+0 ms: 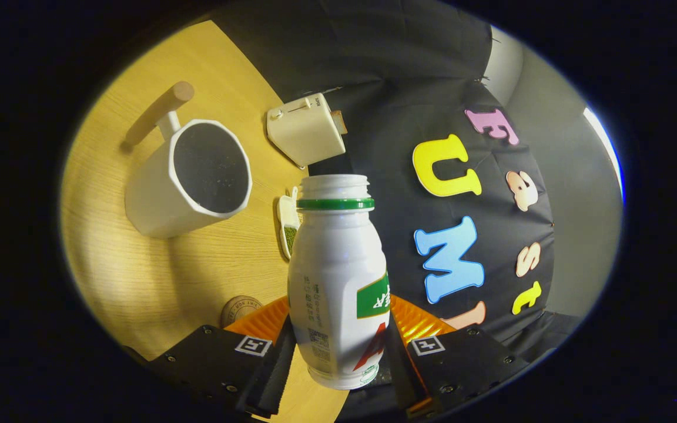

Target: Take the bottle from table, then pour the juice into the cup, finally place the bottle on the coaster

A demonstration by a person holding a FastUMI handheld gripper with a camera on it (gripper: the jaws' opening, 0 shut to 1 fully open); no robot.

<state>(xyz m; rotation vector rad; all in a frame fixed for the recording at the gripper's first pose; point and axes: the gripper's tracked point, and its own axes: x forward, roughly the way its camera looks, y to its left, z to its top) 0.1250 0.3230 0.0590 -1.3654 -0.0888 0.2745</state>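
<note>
- Bottle (336,282), uncapped, clamped btwn both gripper (338,352) fingers, held above table (138,282).
- Cup (188,176) seen beyond, left of bottle.
- Coaster (240,308) partly hidden by left finger.

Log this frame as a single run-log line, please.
phase: carrying | gripper: shut on bottle, uncapped, lifted, tilted | cup: on table, ahead | coaster: near fingers, bare

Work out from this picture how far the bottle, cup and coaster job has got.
Done: the white plastic bottle with the green neck ring is lifted, clamped between the gripper fingers, its cap off. In hand: it is held tilted relative to the wooden table, with the white faceted cup beyond. Left: pouring, since no juice shows in the cup, then setting the bottle on the round brown coaster.
</note>
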